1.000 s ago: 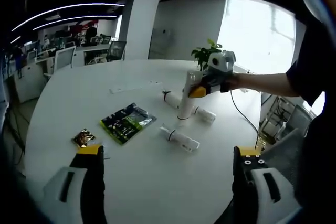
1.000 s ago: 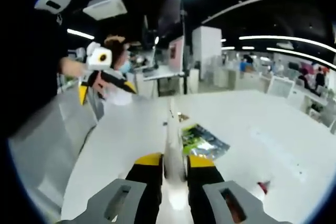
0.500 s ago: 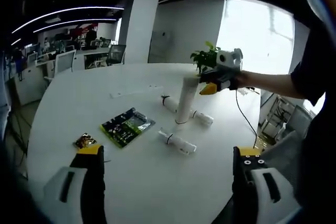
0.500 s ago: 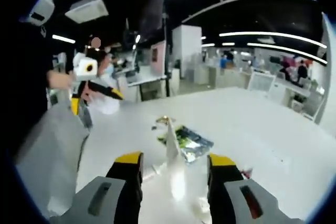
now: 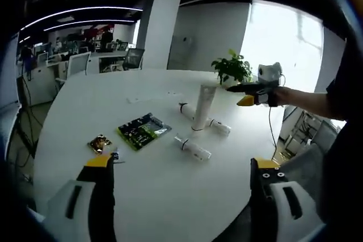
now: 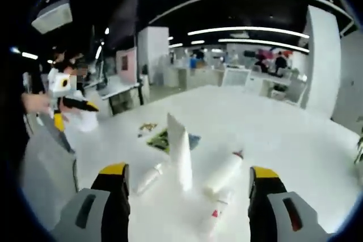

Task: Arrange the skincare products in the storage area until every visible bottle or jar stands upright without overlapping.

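Observation:
A tall white tube (image 5: 202, 107) stands upright on the round white table (image 5: 85, 100), seen close up as the tube (image 6: 180, 152) in the right gripper view. Three white bottles lie flat around it: one behind (image 5: 185, 109), one to its right (image 5: 219, 127), one nearer me (image 5: 193, 149). In the right gripper view they lie at left (image 6: 148, 178), right (image 6: 224, 172) and front (image 6: 214, 213). My left gripper (image 5: 182, 164) is open, low over the near table. My right gripper (image 6: 189, 173) is open, a short way back from the tube; it also appears as the right gripper (image 5: 239, 94) beside the tube.
A green packet (image 5: 143, 130) and a small gold packet (image 5: 100, 143) lie left of the bottles. A potted plant (image 5: 229, 69) stands at the table's far side. Office desks and chairs fill the background. A hand holds the left gripper (image 6: 74, 114) at the table's edge.
My right gripper opened, let go of the white tube and pulled back from it. The tube stays standing. My left gripper stayed open and drew back slightly.

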A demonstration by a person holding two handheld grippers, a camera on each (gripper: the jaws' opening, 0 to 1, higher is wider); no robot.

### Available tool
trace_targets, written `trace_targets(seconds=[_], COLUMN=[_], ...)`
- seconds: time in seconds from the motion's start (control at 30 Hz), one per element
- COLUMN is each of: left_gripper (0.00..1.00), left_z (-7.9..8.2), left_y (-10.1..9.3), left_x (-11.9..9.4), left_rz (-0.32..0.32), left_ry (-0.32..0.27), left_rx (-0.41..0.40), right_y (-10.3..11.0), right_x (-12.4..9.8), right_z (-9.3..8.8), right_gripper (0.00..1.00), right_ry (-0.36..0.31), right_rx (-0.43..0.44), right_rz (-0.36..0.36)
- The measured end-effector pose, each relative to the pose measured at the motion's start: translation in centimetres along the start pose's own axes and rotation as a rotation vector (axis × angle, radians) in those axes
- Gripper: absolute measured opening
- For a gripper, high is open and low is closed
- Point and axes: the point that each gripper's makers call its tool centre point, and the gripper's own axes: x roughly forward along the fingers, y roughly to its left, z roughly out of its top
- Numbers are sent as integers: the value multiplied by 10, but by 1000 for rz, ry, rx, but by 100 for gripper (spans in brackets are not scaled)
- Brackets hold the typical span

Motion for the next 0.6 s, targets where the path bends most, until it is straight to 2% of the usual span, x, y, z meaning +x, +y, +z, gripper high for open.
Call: trace_targets(seconds=[0.07, 0.13, 0.27, 0.37, 0.4, 0.5, 0.6], left_gripper=[94, 94, 92, 93, 93, 94, 94], left_z=[-1, -4, -11, -14, -15, -19, -19], left_y=[1, 2, 1, -2, -3, -5, -6], left_x=[-3, -7, -13, -18, -19, -22, -26], left_rz=[8, 20, 36, 38, 39, 41, 43], left_ry=[1, 7, 8, -2, 0, 20, 23], left_rx=[-7, -15, -28, -41, -42, -43, -42], right_y=[9, 18, 41, 50, 52, 61, 64], right_x=[-5, -10, -16, -20, -22, -29, -40], right_z=[-1, -7, -14, -22, -25, -32, -37], right_gripper=[83, 85, 87, 99, 98, 99, 99], right_ry=[-3, 32, 27, 35, 26, 0, -20], right_rx=[0, 34, 51, 71, 85, 200, 254], right_rz=[-7, -19, -29, -63, -86, -92, -107])
